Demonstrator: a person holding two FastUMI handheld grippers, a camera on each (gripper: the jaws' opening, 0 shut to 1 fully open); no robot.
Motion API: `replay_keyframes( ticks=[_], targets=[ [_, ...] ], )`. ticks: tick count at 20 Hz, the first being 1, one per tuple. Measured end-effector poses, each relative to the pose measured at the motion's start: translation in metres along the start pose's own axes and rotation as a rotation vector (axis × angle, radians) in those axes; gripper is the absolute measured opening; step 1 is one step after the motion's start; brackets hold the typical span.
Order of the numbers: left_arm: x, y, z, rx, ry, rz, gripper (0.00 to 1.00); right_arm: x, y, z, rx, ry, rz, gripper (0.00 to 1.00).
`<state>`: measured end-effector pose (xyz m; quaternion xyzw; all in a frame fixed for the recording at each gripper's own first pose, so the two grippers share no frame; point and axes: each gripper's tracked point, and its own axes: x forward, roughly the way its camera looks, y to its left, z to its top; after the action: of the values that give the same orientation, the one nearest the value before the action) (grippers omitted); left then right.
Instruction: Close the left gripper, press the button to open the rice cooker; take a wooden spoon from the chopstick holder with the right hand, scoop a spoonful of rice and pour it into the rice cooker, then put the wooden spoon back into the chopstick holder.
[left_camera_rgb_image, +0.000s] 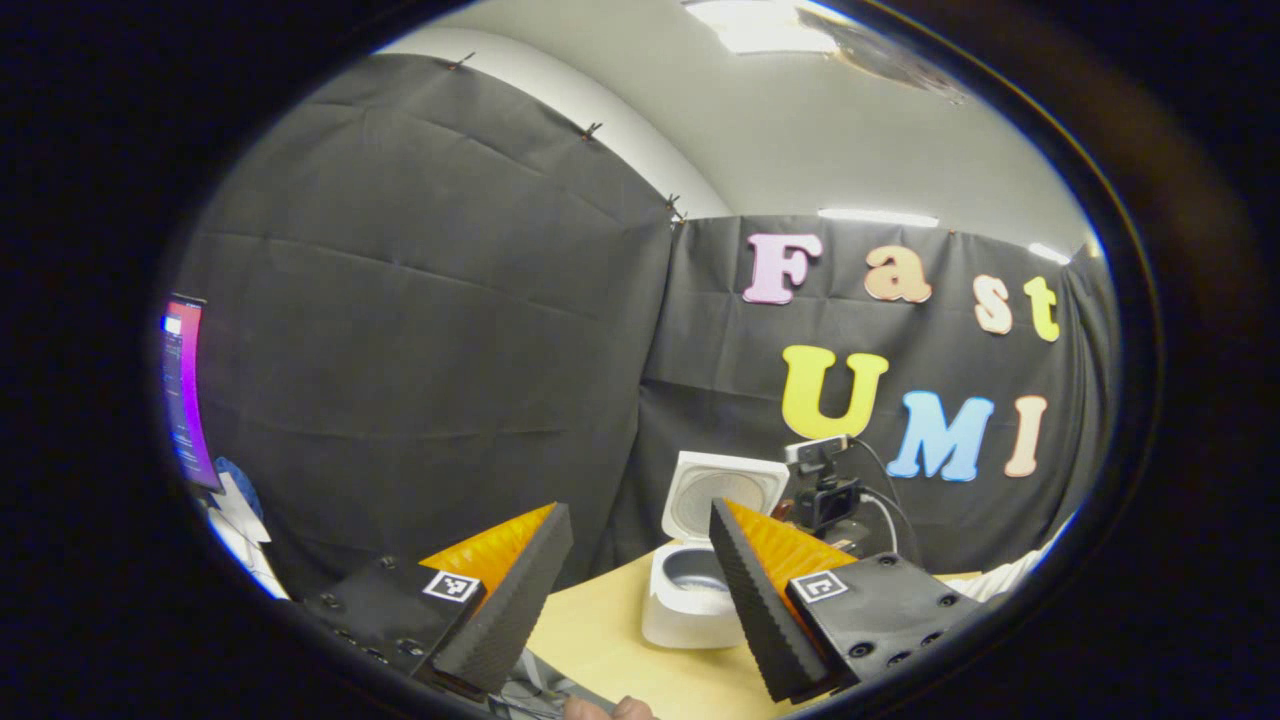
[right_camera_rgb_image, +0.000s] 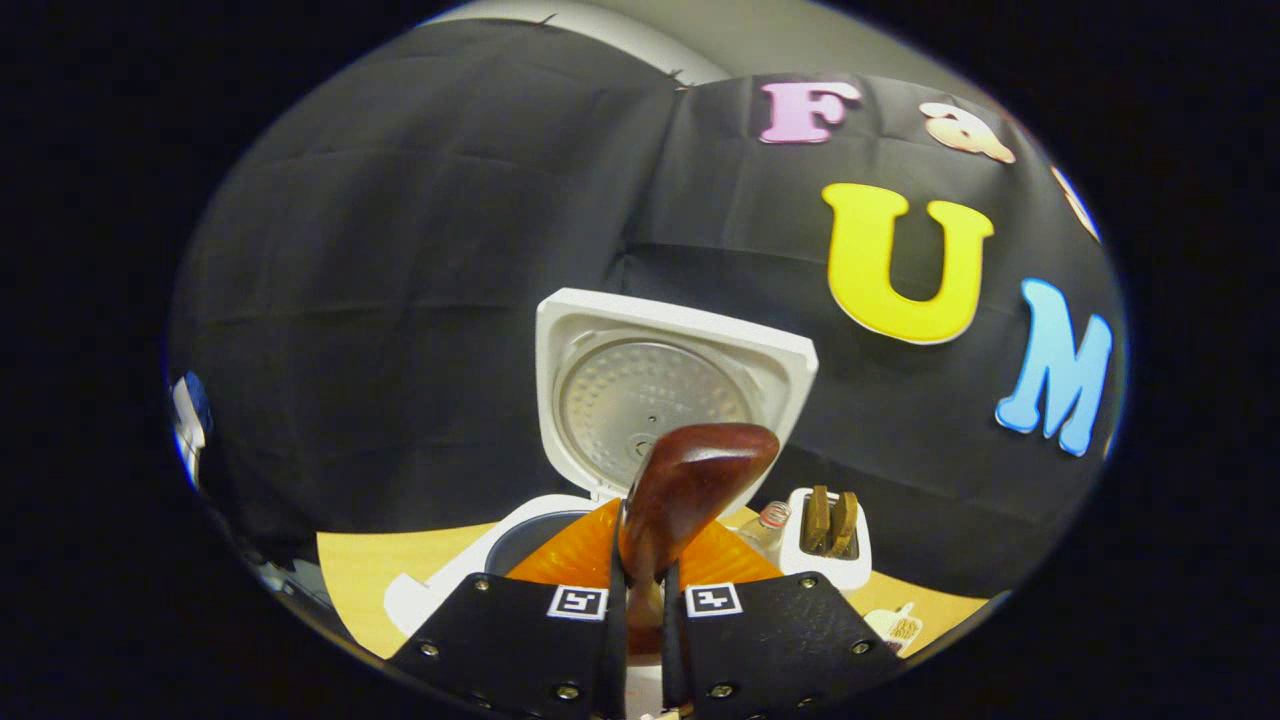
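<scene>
Two claws logged. We note right claw (right_camera_rgb_image: 640, 585) clamped on wooden spoon (right_camera_rgb_image: 690, 485), bowl raised before open rice cooker (right_camera_rgb_image: 640, 400); chopstick holder (right_camera_rgb_image: 825, 545) beside cooker. Left claw (left_camera_rgb_image: 640, 580) released. We advise: keep spoon level, tip above pot.

The white cooker (right_camera_rgb_image: 560, 520) stands on the bench with its lid (right_camera_rgb_image: 672, 385) raised upright. A dark wooden spoon (right_camera_rgb_image: 690, 485) is pinched bowl-up before it. The white holder (right_camera_rgb_image: 830, 550), just right of the cooker, holds more wooden utensils.

The rice cooker (right_camera_rgb_image: 530, 540) stands on the table (right_camera_rgb_image: 360, 580), chopstick holder (right_camera_rgb_image: 828, 555) just to its right.
</scene>
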<state>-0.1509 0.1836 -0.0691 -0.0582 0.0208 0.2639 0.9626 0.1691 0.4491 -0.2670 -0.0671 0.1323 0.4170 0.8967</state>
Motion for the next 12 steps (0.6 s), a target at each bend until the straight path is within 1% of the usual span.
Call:
replay_keyframes(
  ticks=[1,2,3,5,9,10,12],
  targets=[
    [-0.003,0.0,0.001,0.003,-0.003,-0.019,0.94,-0.015,-0.012,0.005,0.067,0.0,-0.018,0.14],
    [-0.006,-0.001,0.0,0.008,-0.003,-0.038,0.97,-0.031,-0.028,0.012,0.13,-0.003,-0.04,0.14],
    [-0.007,-0.002,-0.002,0.004,-0.003,-0.063,0.93,-0.049,-0.045,0.017,0.18,-0.012,-0.066,0.14],
    [-0.01,-0.01,-0.008,-0.02,0.003,-0.125,0.93,-0.086,-0.081,0.022,0.259,-0.021,-0.115,0.14],
    [-0.006,-0.037,-0.03,-0.073,0.027,-0.233,0.94,-0.17,-0.164,0.007,0.442,-0.037,-0.238,0.14],
    [-0.004,-0.044,-0.032,-0.084,0.033,-0.249,0.97,-0.191,-0.186,0.001,0.471,-0.045,-0.271,0.14],
    [-0.004,-0.06,-0.036,-0.086,0.047,-0.266,0.97,-0.228,-0.228,-0.021,0.494,-0.045,-0.341,0.14]
  ],
)
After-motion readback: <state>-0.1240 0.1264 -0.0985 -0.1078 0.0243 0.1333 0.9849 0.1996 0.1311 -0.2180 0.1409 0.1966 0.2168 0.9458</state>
